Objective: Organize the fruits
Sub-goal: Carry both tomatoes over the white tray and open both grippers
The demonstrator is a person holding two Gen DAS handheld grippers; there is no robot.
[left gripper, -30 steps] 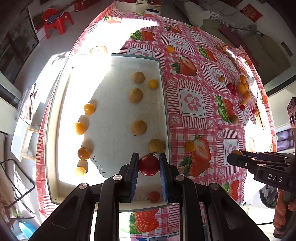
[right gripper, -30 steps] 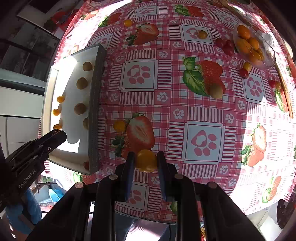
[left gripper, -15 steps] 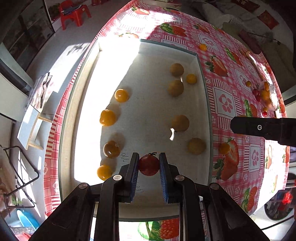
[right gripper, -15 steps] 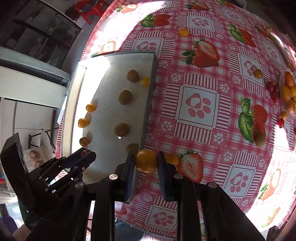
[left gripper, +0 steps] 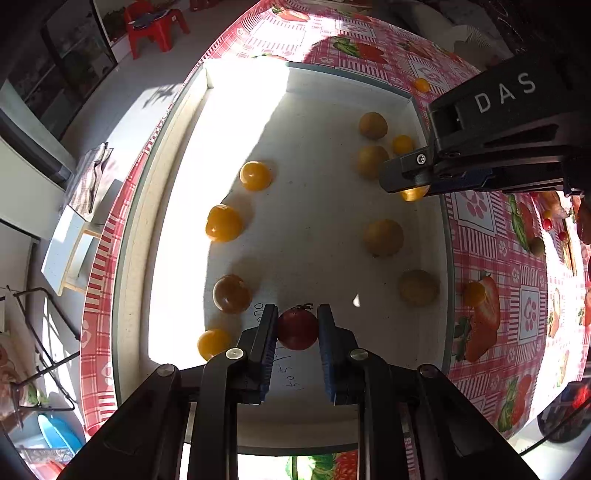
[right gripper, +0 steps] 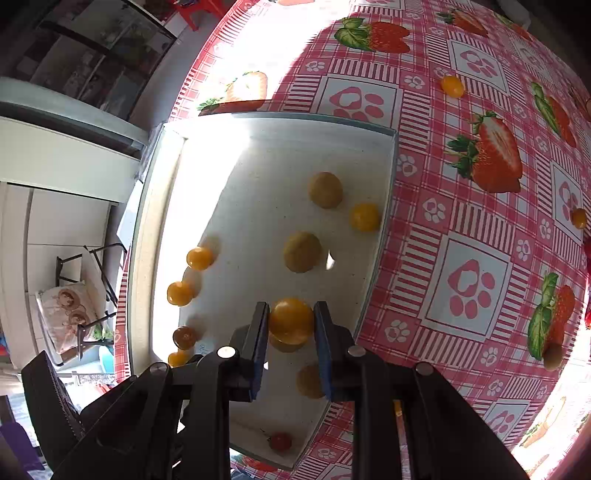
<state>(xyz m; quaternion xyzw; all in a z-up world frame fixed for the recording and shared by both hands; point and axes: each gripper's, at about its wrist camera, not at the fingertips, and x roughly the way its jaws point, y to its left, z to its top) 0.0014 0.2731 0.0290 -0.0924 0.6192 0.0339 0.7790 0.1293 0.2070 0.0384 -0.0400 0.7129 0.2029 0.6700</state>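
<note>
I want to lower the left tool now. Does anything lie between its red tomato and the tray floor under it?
Nothing visible. The left tool grips the red tomato over bare floor of the white tray; the nearest brownish fruit sits off to one side.

Beyond the table's strawberry-print cloth (right gripper: 480, 221) I see a red plastic chair (left gripper: 155, 22) on the floor and a blue basin (left gripper: 59, 432) beneath a wire rack (left gripper: 40, 332).
</note>
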